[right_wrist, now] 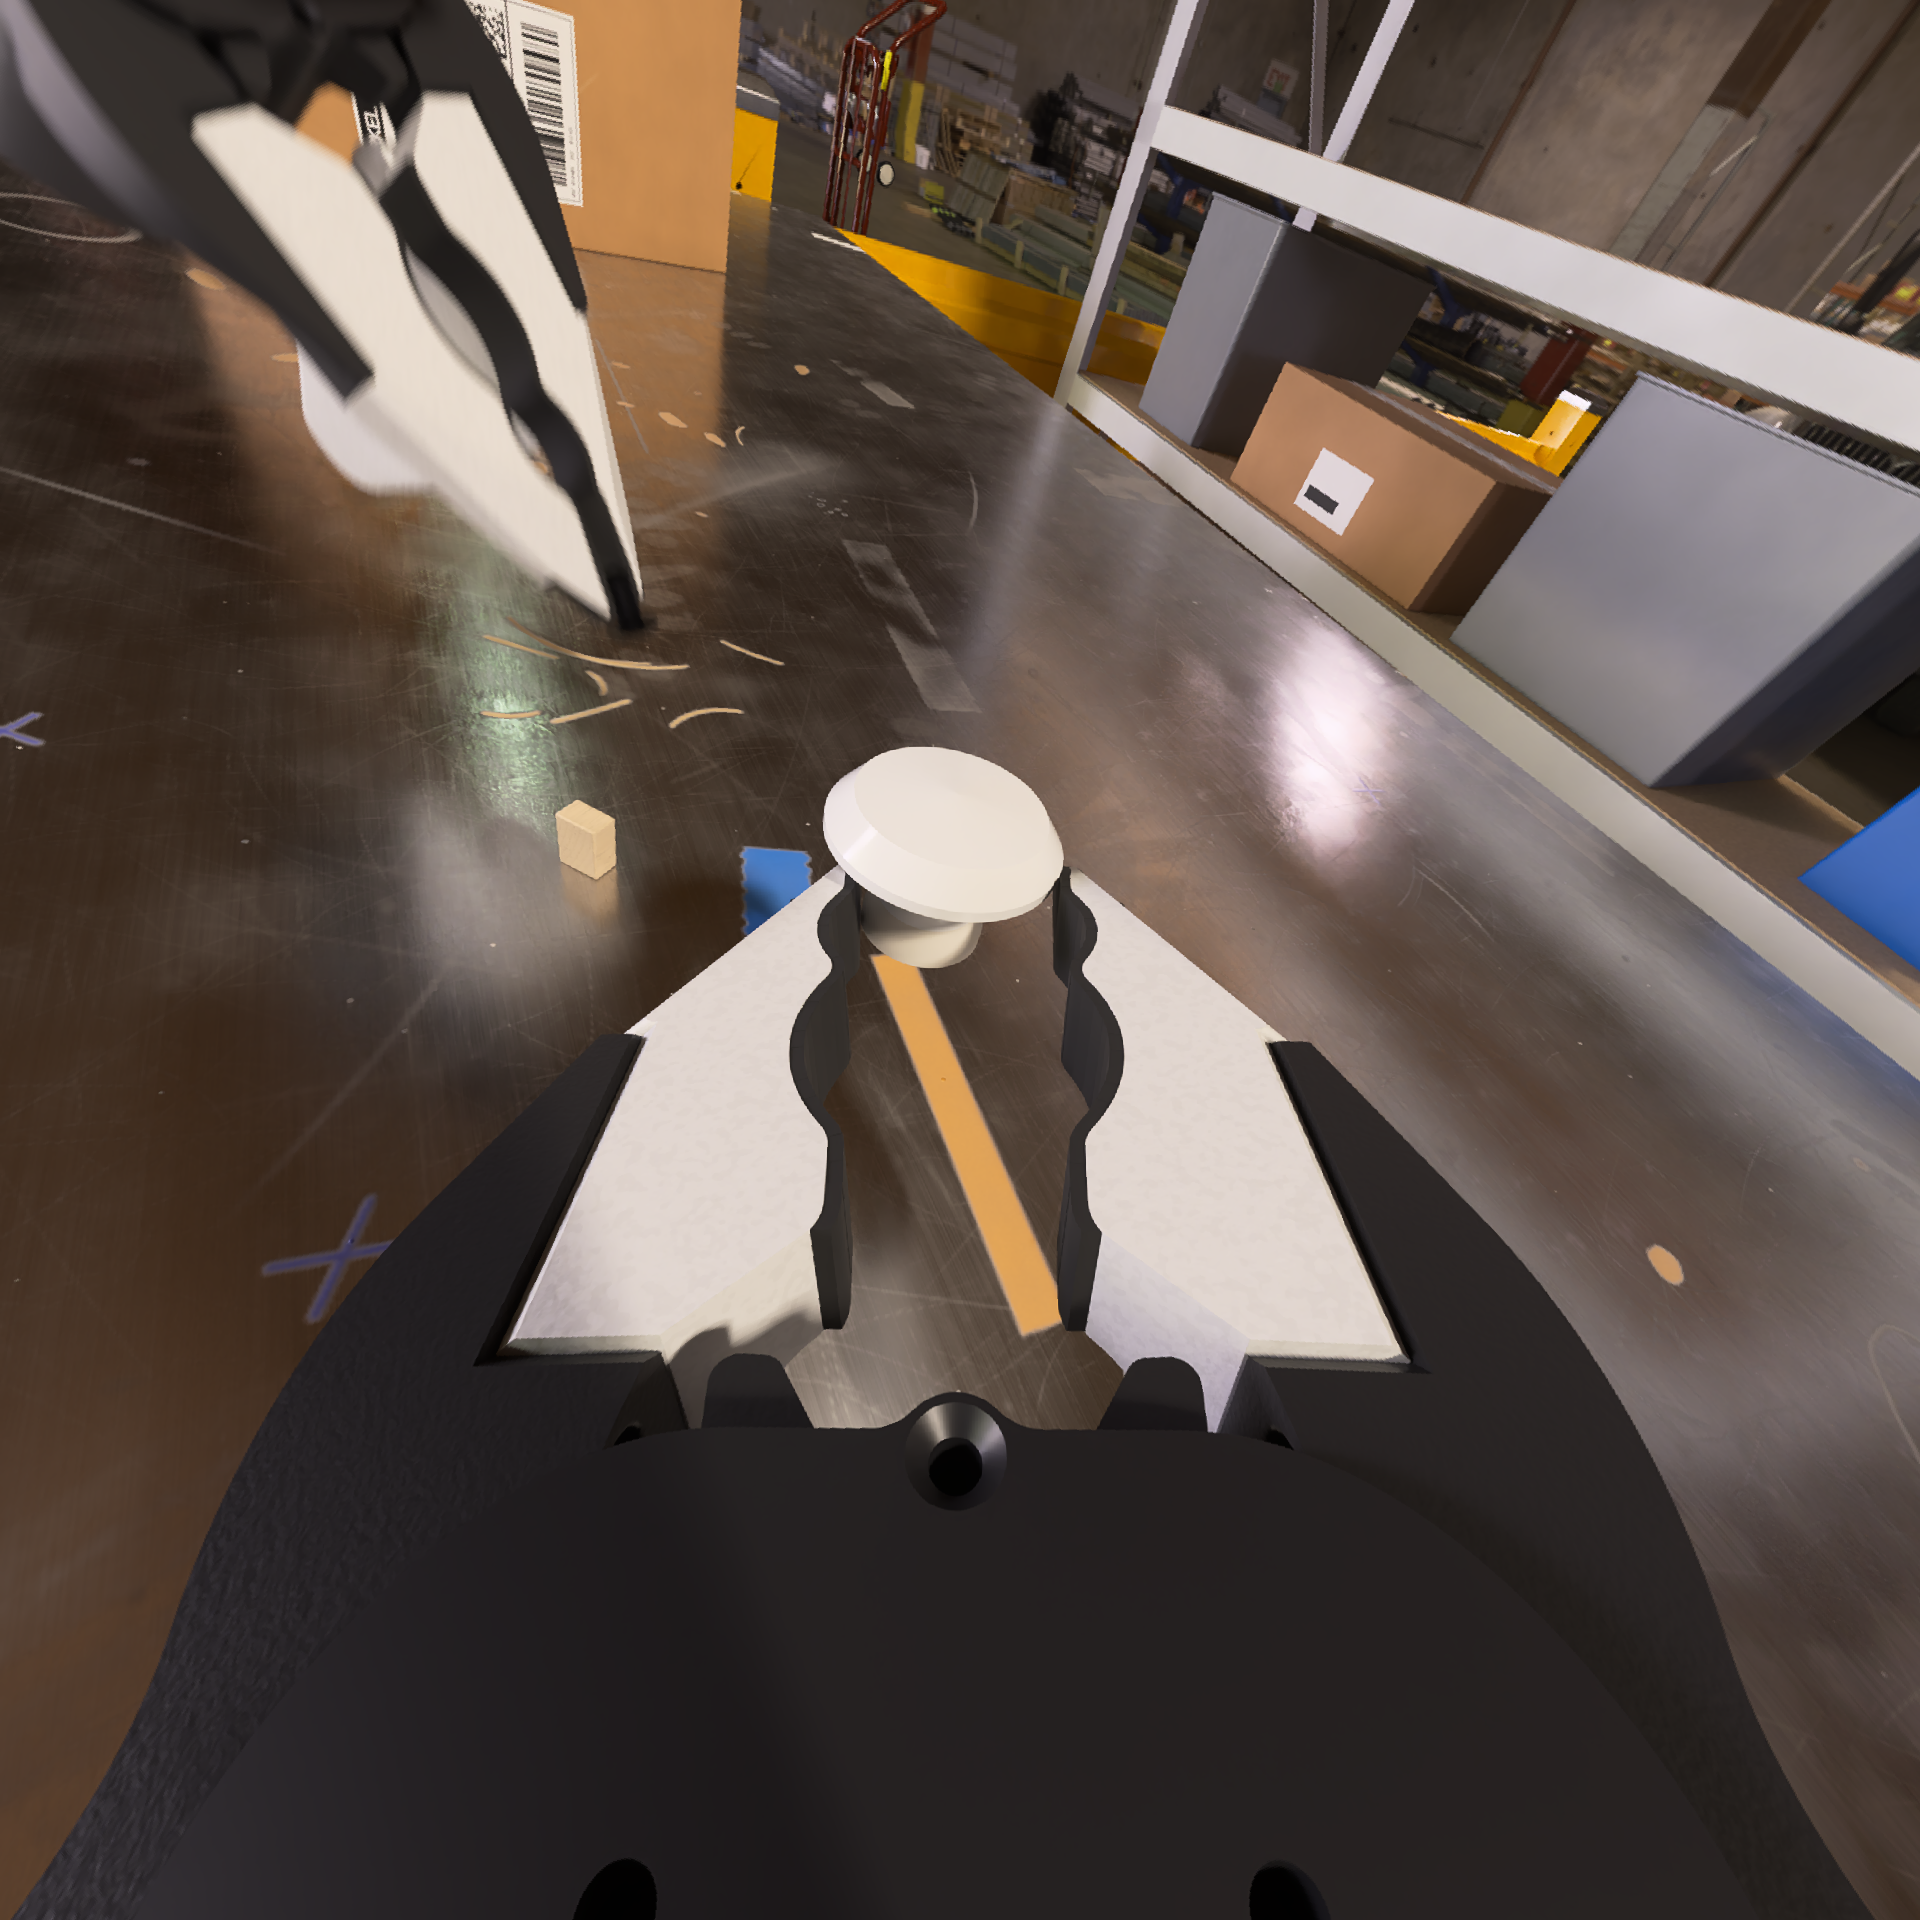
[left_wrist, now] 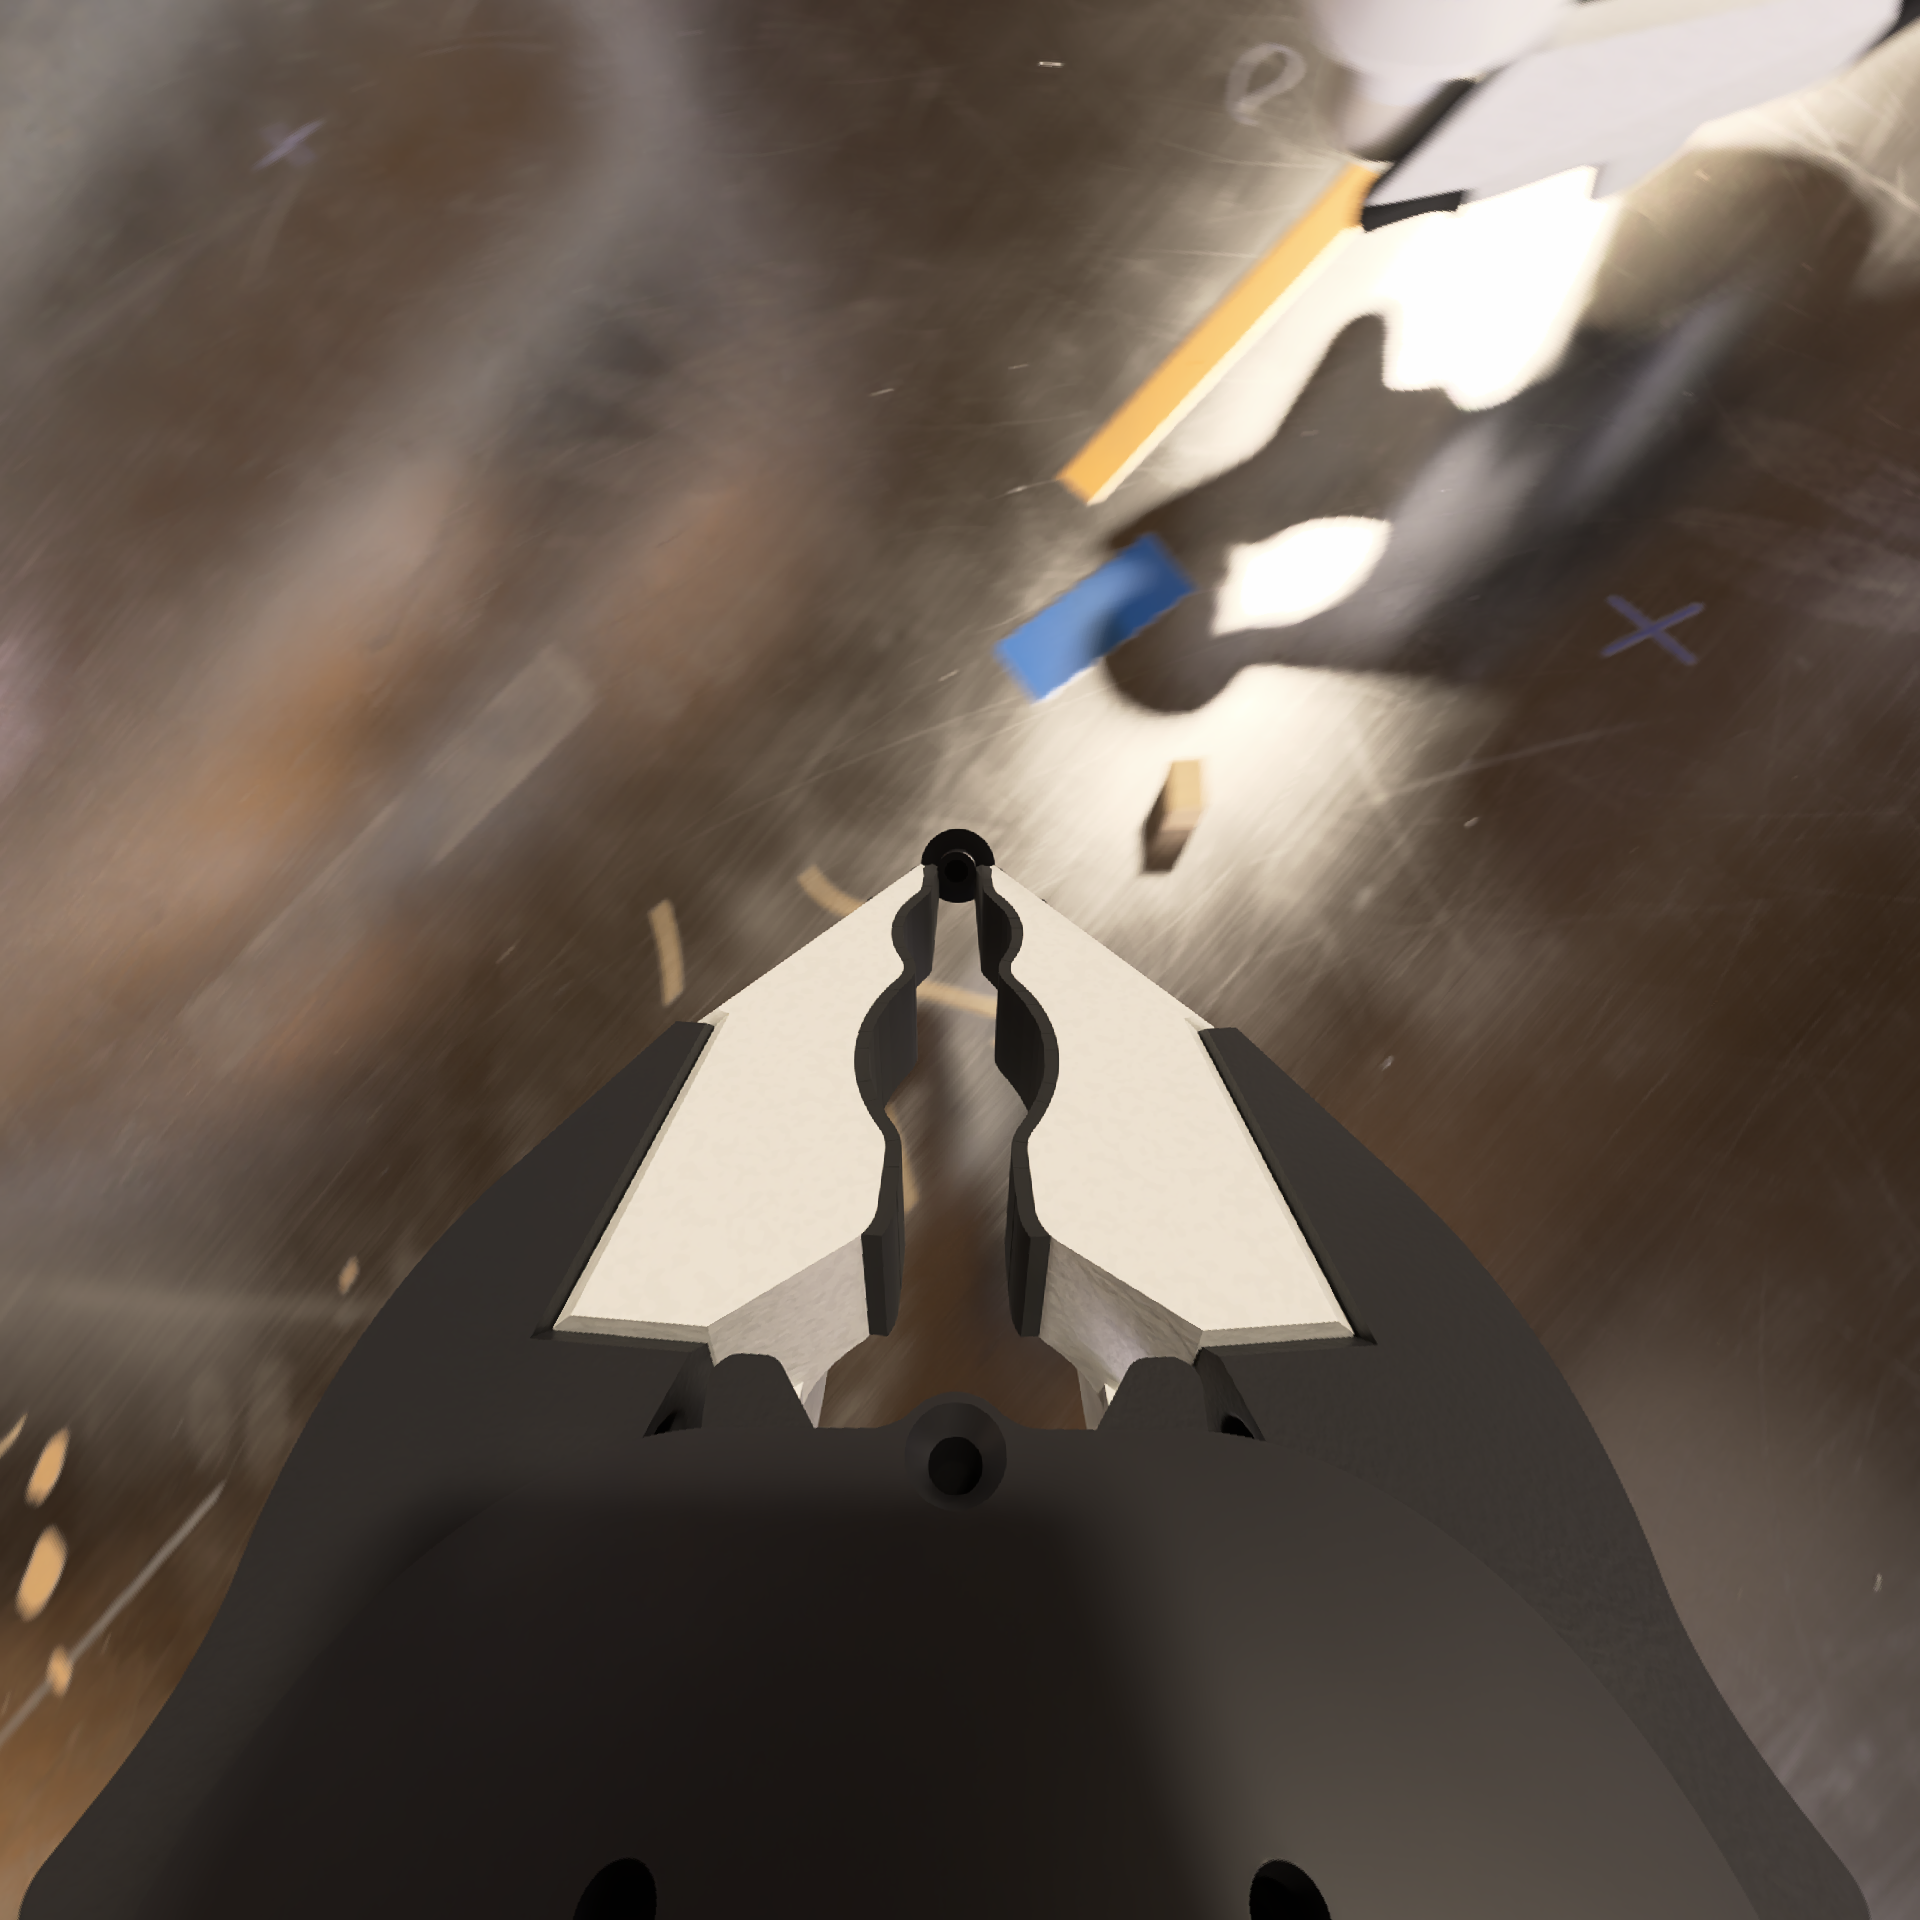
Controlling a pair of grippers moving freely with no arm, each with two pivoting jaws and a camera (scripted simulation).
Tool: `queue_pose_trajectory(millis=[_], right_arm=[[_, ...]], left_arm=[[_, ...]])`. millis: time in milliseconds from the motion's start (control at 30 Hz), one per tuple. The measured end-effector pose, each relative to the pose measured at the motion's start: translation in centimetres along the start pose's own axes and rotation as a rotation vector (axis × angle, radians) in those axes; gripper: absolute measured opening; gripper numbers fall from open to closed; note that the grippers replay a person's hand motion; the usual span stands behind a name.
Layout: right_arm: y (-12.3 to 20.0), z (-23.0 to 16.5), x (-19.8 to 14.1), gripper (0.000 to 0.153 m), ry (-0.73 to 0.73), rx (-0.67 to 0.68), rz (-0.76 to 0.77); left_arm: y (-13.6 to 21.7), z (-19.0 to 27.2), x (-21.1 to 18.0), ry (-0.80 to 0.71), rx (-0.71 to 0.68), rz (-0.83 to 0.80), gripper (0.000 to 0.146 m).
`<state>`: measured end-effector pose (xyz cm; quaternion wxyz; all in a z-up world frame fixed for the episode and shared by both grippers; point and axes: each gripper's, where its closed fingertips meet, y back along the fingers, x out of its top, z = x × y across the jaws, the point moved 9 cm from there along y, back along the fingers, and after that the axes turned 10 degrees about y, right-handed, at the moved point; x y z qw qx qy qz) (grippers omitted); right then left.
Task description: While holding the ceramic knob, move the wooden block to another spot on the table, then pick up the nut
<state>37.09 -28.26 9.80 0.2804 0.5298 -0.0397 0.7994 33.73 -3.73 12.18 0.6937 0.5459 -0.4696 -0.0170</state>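
Observation:
My left gripper [left_wrist: 956,881] is shut on a small black nut [left_wrist: 956,854] pinched at its fingertips. In the right wrist view this gripper [right_wrist: 623,608] comes down from the upper left with its tips at the table surface. My right gripper [right_wrist: 954,896] is shut on the stem of a white ceramic knob [right_wrist: 940,831] and holds it above the table. The small wooden block [right_wrist: 585,840] stands on the table to the left of the knob, apart from both grippers. It also shows in the left wrist view [left_wrist: 1174,816], right of my left fingertips.
The dark scratched metal table [right_wrist: 1195,727] carries a blue tape patch [right_wrist: 774,878], an orange tape strip [right_wrist: 966,1143] and wood shavings [right_wrist: 603,686]. A cardboard box [right_wrist: 655,135] stands at the far end. A shelf rack [right_wrist: 1455,208] with bins runs along the right.

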Motion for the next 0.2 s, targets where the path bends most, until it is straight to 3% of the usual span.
queue_pose_trajectory(millis=[200], right_arm=[[0.1, 0.0, 0.0, 0.037, -0.002, -0.004, 0.001]], left_arm=[[-5.1, 4.3, 1.6, -0.086, -0.057, -0.050, 0.007]])
